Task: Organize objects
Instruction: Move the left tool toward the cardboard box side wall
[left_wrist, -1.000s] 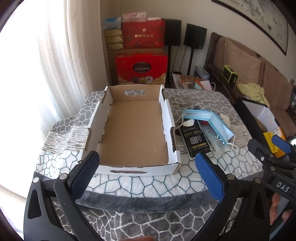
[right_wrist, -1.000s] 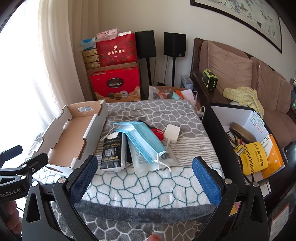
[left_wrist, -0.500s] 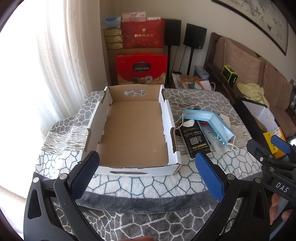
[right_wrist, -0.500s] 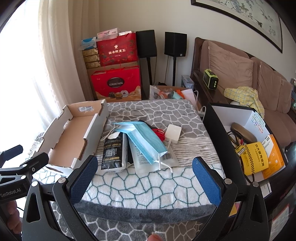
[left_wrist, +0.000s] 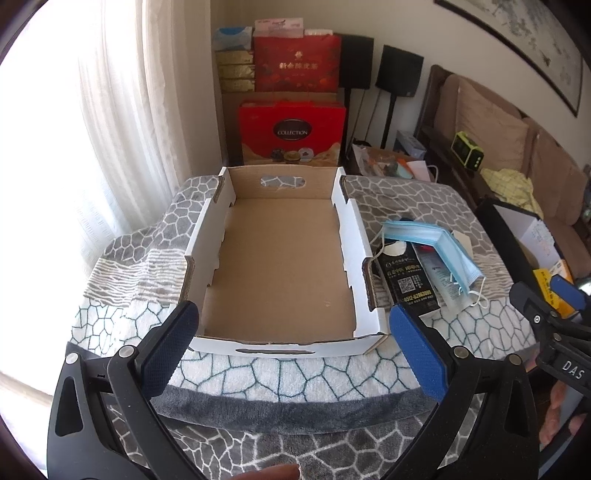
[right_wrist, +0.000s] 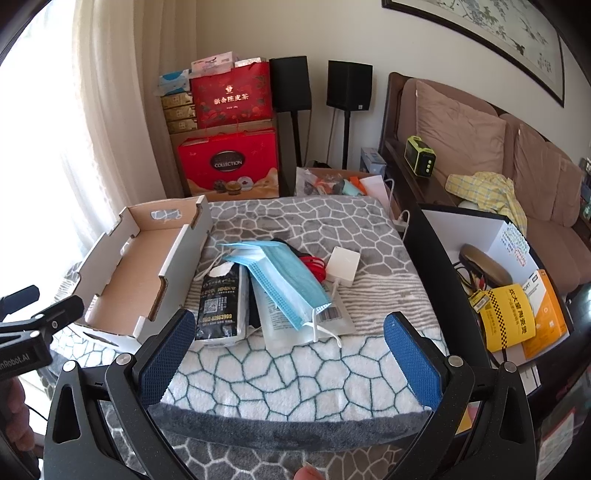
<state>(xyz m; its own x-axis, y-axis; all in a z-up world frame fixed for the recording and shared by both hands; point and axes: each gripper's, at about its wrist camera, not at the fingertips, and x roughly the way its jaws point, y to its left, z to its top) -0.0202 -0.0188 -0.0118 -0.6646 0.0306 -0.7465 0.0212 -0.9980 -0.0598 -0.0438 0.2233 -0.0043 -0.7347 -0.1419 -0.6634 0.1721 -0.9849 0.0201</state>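
The cardboard tray (left_wrist: 280, 258) lies on the patterned blanket (left_wrist: 295, 373), at 12 o'clock from the left gripper (left_wrist: 291, 347), which is spread wide, holding nothing. The face masks (right_wrist: 280, 277), black packet (right_wrist: 219, 302) and white charger (right_wrist: 343, 266) lie at 12 o'clock from the right gripper (right_wrist: 288, 350), also released.

The box (left_wrist: 280, 258) is brown inside and white outside. The blanket (right_wrist: 295, 373) is grey and white with stone shapes. The masks (right_wrist: 284, 277) are light blue. The packet (right_wrist: 219, 302) is black.
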